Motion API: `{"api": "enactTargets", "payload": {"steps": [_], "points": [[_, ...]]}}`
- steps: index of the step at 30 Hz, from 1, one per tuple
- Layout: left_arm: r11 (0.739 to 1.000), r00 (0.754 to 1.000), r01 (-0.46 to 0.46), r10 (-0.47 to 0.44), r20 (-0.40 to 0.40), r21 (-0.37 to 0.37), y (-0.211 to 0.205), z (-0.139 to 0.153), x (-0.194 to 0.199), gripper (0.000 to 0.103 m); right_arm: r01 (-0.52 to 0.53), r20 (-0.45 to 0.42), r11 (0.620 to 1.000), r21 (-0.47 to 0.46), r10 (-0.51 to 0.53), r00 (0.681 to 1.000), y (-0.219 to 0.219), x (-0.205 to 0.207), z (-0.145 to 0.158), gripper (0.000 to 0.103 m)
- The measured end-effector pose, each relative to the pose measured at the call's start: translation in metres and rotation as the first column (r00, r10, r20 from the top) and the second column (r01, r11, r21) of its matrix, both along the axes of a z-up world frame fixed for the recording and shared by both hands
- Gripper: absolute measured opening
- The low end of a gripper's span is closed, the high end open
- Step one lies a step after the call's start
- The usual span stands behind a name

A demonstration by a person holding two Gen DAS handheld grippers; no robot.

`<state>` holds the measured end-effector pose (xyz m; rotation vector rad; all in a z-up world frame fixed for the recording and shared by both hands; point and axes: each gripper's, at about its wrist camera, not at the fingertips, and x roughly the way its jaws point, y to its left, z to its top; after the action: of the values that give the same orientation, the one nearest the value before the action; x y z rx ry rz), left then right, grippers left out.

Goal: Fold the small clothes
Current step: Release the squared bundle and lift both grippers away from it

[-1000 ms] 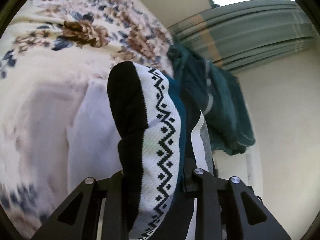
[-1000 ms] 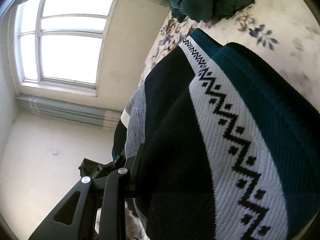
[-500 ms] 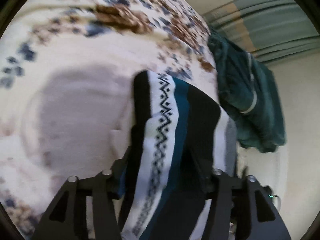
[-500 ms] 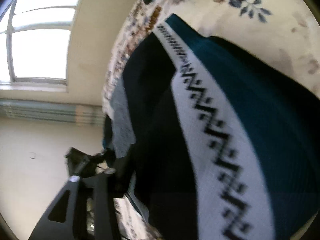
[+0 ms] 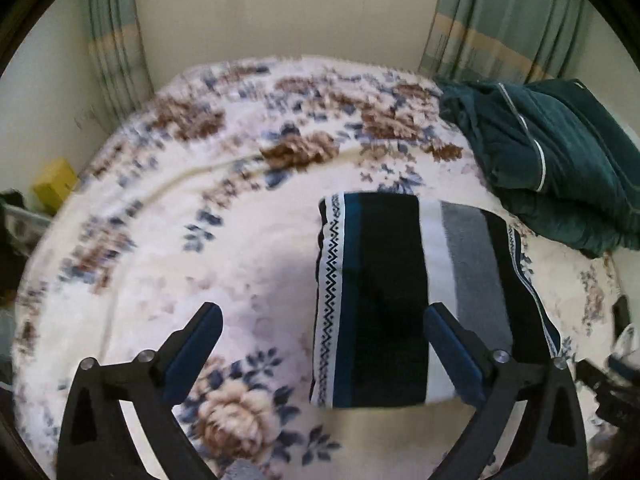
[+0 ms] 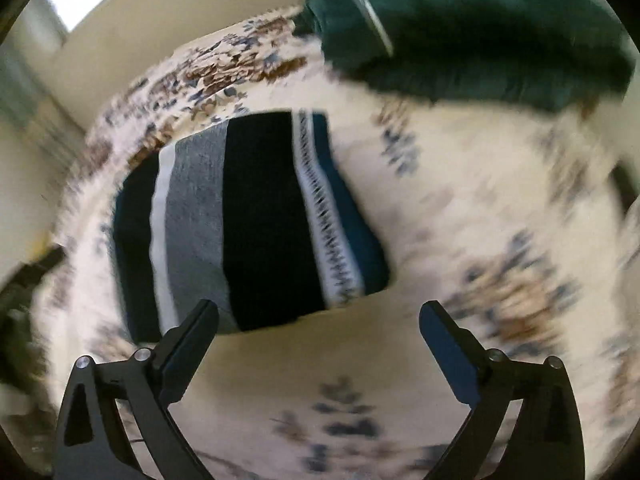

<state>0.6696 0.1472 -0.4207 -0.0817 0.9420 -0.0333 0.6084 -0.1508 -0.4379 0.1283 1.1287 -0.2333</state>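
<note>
Looking down on the striped sweater [image 5: 404, 300]: it lies folded into a neat block on the floral blanket [image 5: 208, 216], w/ a green pile [image 5: 560, 160] beside it. I've got the left gripper [image 5: 322, 332] and right gripper [image 6: 318, 326] spread wide, jaws just opened, nothing pinched (this fold looks done). More garments maybe left.
</note>
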Motion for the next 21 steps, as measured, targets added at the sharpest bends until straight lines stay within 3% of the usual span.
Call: {"api": "enactTargets", "payload": {"steps": [9,21], "points": [[1.0,0.999,0.02,-0.02,0.036,0.019,-0.035,0.09,-0.085,0.103,-0.015,0.078,0.986,-0.165,0.028,0.997,0.009,-0.076,0.133,0.103],[0.998,0.988,0.006,-0.015,0.152,0.057,-0.053,0.242,-0.22,0.103,-0.066,0.21,0.978,-0.196,0.108,0.972,0.025,-0.217,0.324,0.103]]}}
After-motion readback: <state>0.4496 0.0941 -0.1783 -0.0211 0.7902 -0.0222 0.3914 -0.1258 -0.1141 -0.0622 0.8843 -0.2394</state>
